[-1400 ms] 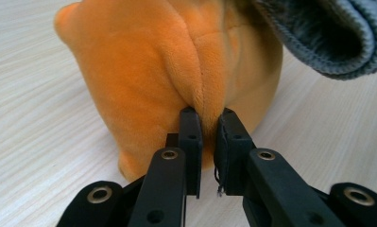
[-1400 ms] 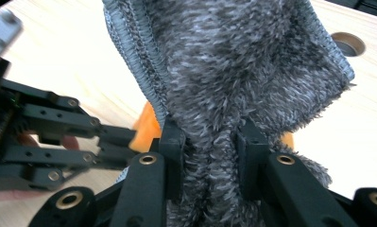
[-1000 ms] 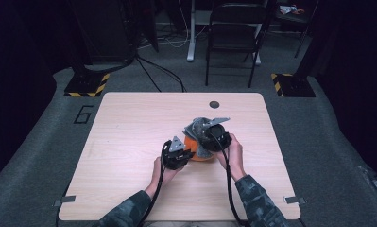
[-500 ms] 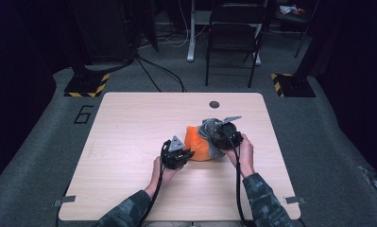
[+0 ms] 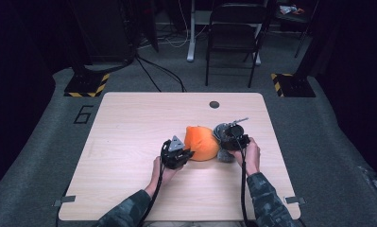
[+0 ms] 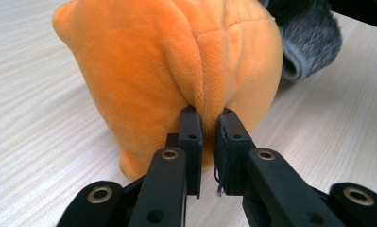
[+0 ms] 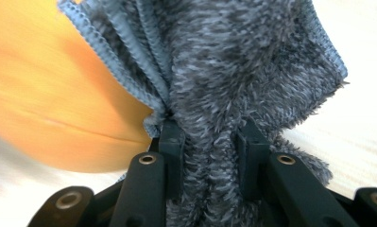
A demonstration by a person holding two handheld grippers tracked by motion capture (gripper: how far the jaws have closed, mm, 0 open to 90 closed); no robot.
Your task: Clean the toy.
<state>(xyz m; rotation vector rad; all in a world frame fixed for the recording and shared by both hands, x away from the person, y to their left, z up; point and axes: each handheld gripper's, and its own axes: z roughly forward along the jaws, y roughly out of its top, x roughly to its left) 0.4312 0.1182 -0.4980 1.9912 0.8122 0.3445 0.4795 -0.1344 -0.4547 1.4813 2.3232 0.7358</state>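
Since a second ago, the right gripper has carried its grey fuzzy cloth off the top of the orange plush toy and down to the toy's right side, while the left gripper has kept its place at the toy's near left. At this moment the left gripper's jaws are pressed nearly together, pinching a fold of orange plush between the pads. The right gripper's jaws are clamped on a bunched fold of the cloth, whose ribbed blue-grey hem fans out above them. Outward from there, the toy sits near the middle of the wooden table, touching the cloth on its right. Judging by this, the cloth looks already drawn clear of the toy, and what is left is probably to set it down or separate the two fully. No brand or label is readable on toy or cloth; the only writing is a large "6" on the floor left of the table.
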